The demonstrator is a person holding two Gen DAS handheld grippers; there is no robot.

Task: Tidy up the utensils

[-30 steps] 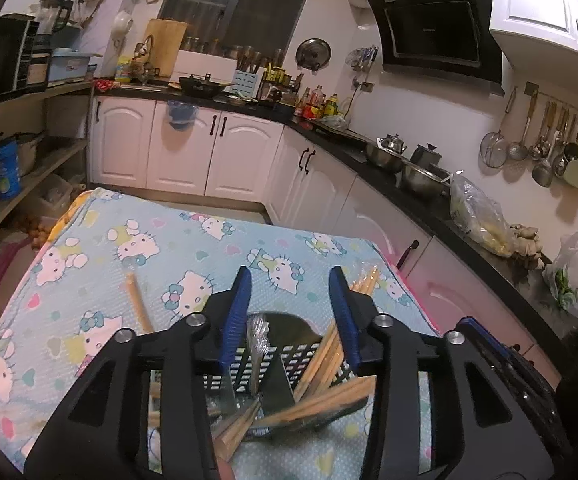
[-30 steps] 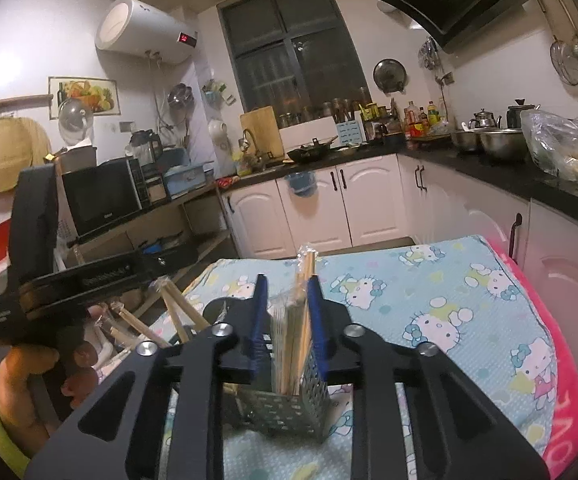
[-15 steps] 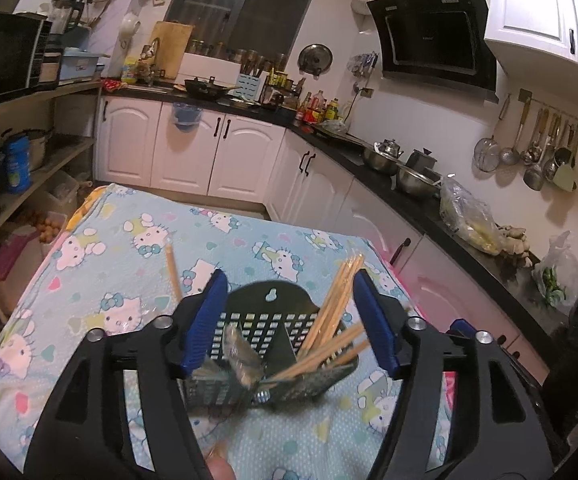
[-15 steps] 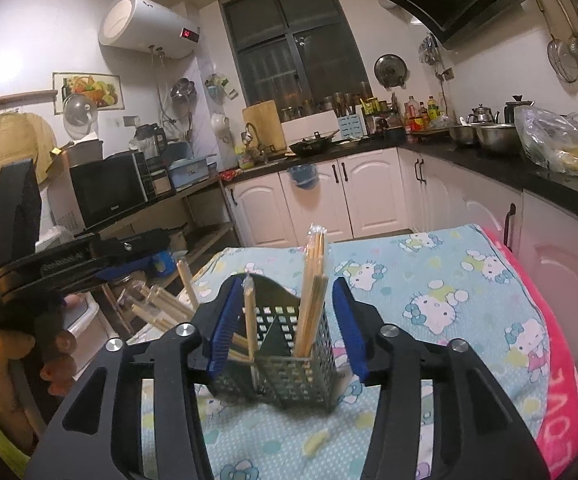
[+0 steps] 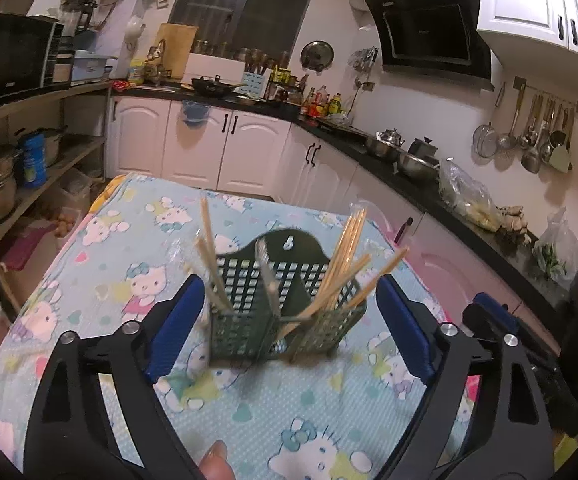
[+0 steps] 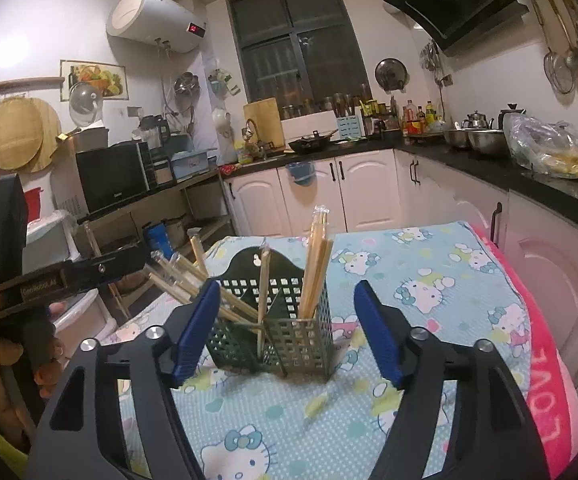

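A dark green perforated utensil holder (image 5: 281,308) stands upright on the Hello Kitty tablecloth (image 5: 137,240); it also shows in the right wrist view (image 6: 289,332). Wooden chopsticks (image 5: 345,264) lean in its compartments, and more chopsticks (image 6: 313,256) show in the right wrist view. My left gripper (image 5: 289,320) is open and empty, its jaws wide apart on either side of the holder, just short of it. My right gripper (image 6: 287,332) is open and empty too, a little back from the holder. The left gripper's body (image 6: 49,280) shows at the left of the right wrist view.
White cabinets (image 5: 193,144) under a black counter (image 5: 429,196) with pots and a plastic bag run along the back and right. Shelves (image 5: 29,168) with pots and a microwave stand at the left. A pink towel (image 6: 545,344) edges the table's right side.
Both grippers opened wide, let go of the chopsticks and drew back from the holder, which now stands free with the chopsticks in it.
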